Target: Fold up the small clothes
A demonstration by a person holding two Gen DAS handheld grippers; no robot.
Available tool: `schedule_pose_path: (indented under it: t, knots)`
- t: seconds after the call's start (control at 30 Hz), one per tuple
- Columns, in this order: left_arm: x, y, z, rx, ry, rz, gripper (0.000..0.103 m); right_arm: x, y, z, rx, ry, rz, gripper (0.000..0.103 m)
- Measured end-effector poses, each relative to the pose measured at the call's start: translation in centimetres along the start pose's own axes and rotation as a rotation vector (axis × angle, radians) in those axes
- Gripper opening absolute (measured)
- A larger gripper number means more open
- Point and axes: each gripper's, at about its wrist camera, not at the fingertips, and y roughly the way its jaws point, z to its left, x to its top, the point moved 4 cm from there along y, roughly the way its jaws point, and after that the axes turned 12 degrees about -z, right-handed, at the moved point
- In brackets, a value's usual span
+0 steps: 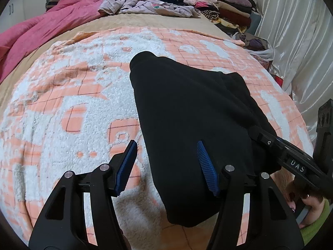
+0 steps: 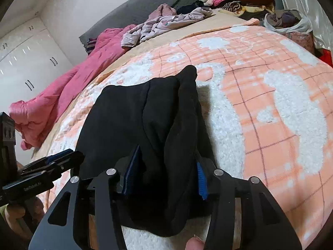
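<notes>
Black garment (image 1: 187, 112), fleece-like, centre frame in both views, lying on orange-and-white checked blanket (image 1: 68, 95) spread over bed. Narrow end toward upper centre, wider end toward bottom of frame.

Left gripper (image 1: 167, 166), bottom centre of left view: jaws wide apart. Left blue pad over bare blanket, right blue pad over garment's lower part; garment's left edge passing betw. them, nothing pinched. Contact w/ cloth under right pad: can't tell.

Right gripper (image 2: 164, 174), bottom centre of right view: jaws half apart w/ bunched fold of garment betw. the blue pads, cloth filling the gap and spilling down over gripper body. Whether pads actually press the cloth: can't tell. Same gripper seen from left view at right edge, tip buried in garment's right side. Hand w/ dark nail polish and green sleeve (image 1: 316, 225) lower right of left view.

Background: pink quilt (image 1: 41, 29) upper left, crumpled lilac clothes (image 1: 145, 6) top centre, stack of folded clothes (image 1: 224, 6) upper right, white curtain (image 1: 291, 41) right edge. White wardrobe doors (image 2: 25, 62) at left of right view.
</notes>
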Motion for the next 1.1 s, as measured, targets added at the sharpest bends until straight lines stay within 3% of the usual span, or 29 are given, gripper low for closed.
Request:
schedule_pose_path:
  t: [0.13,0.93,1.1]
  knots:
    - [-0.1,-0.4,0.2,-0.006,-0.003,-0.004,0.053,-0.2,-0.5,0.4,-0.043,-0.028,-0.006,0.055]
    - [-1.0,-2.9,2.7,-0.014,-0.02,-0.024,0.06,-1.1,-2.6,0.7,-0.175,-0.071,-0.019,0.071]
    - [-1.5,-2.6,2.5,-0.011,-0.009,-0.005,0.06,-0.2,-2.7,0.7,-0.136,-0.051,-0.032,0.071]
